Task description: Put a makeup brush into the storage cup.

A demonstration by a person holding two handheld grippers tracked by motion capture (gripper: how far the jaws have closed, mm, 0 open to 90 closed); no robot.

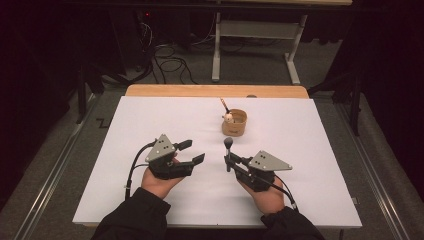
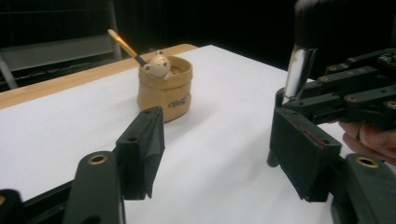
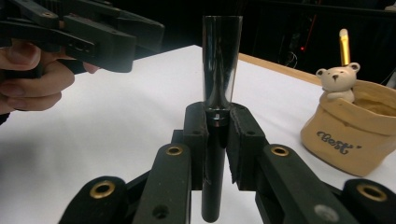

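High view: the right gripper (image 1: 229, 161) sits at about five o'clock of the table (image 1: 150, 125), its jaws clamped on the black handle of a makeup brush (image 1: 228, 150) that stands upright, bristle head on top. The left gripper (image 1: 191, 152) lies at about seven o'clock, jaws spread apart and holding nothing, aimed toward the brush; the two grippers are near each other but apart.

At roughly twelve o'clock from the brush stands a tan pot (image 1: 234, 123) with a small bear figure (image 1: 228, 118) on its rim and a second brush (image 1: 223, 105) leaning out toward eleven o'clock.

The right gripper view has the brush (image 3: 217, 121) pinched between both pads, its silver ferrule rising above them, with the pot (image 3: 348, 135) at two o'clock. In the left gripper view the open jaws frame the pot (image 2: 164, 91) at eleven o'clock and the held brush (image 2: 299, 65) at two o'clock.
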